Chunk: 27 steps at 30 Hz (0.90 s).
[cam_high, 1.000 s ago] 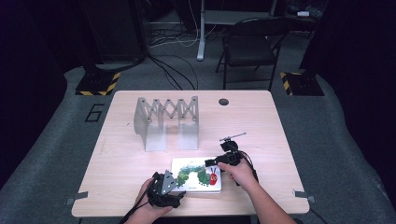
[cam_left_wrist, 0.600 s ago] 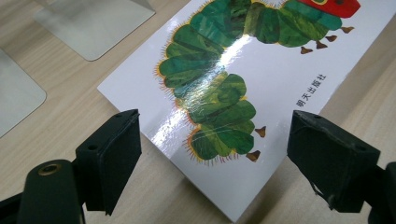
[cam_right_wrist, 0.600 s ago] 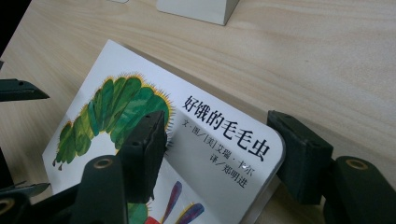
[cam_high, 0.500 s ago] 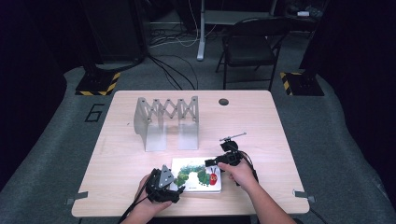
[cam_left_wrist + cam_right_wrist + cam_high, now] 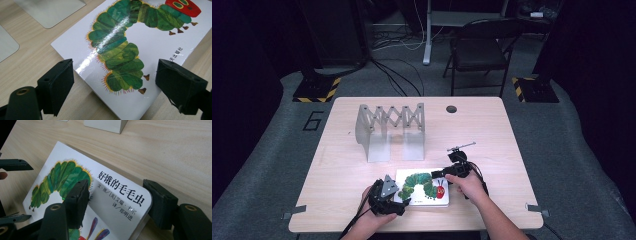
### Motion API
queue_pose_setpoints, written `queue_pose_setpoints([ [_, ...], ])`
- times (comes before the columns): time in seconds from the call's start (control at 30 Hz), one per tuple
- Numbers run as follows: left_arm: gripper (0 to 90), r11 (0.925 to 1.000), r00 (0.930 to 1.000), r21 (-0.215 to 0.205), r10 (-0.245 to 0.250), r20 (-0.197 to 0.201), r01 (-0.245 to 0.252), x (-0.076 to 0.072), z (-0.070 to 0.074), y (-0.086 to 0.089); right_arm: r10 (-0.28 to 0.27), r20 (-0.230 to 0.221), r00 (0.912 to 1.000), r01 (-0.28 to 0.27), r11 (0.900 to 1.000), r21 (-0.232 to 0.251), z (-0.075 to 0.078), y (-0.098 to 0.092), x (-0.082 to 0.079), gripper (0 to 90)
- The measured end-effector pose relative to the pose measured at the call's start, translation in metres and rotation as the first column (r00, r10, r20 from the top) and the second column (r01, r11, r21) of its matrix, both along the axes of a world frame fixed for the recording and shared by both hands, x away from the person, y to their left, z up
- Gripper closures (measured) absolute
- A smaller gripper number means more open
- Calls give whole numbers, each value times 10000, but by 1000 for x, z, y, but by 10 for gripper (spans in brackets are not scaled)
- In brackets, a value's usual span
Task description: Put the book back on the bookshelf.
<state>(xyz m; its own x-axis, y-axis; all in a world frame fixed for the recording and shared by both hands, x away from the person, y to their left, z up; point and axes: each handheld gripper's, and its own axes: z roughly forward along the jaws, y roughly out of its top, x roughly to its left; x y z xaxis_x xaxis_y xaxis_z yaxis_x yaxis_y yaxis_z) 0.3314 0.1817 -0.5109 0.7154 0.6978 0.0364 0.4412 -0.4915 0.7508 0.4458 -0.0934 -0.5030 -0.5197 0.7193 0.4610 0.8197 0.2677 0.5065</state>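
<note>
A white picture book (image 5: pixel 422 187) with a green caterpillar on its cover lies near the table's front edge. My left gripper (image 5: pixel 398 199) is at the book's left end. Its jaws have just been opening, and the book's corner (image 5: pixel 120 47) lies between the pads (image 5: pixel 60 82) without touching them. My right gripper (image 5: pixel 443 173) is at the book's far right corner. One pad (image 5: pixel 78 195) rests on the cover (image 5: pixel 62 155) and the other (image 5: pixel 160 197) presses the corner's edge, so it is shut on the book.
A grey metal accordion rack (image 5: pixel 389 130) stands behind the book on the wooden table (image 5: pixel 512 150). A round cable hole (image 5: pixel 451 108) sits near the far edge. A folding chair (image 5: pixel 482 45) stands beyond the table.
My left gripper has shifted slightly at the book's left end. The right gripper and the book have stayed where they were.
</note>
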Motion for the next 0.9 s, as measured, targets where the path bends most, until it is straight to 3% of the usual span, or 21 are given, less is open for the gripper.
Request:
queue_pose_setpoints([
  [0.1, 141, 9997, 9998, -230, 64, -198, -68, 1, -2, 2, -36, -58, 10000, 35, 10000, -6, 0, 0, 0, 388],
  [0.27, 131, 9996, 9998, -221, 173, -38, -174, 1, -3, 1, -156, -225, 9996, 157, 9999, 21, 1, 0, -1, 400],
  [0.5, 128, 9994, 9996, -304, 168, -212, -175, 2, -4, 3, -168, -235, 9996, 168, 9999, 5, 2, 0, -2, 404],
  [0.9, 129, 9986, 9979, -498, 171, -618, -202, 3, -3, 4, 54, 299, 9995, -52, 9999, -86, 13, -1, -9, 416],
])
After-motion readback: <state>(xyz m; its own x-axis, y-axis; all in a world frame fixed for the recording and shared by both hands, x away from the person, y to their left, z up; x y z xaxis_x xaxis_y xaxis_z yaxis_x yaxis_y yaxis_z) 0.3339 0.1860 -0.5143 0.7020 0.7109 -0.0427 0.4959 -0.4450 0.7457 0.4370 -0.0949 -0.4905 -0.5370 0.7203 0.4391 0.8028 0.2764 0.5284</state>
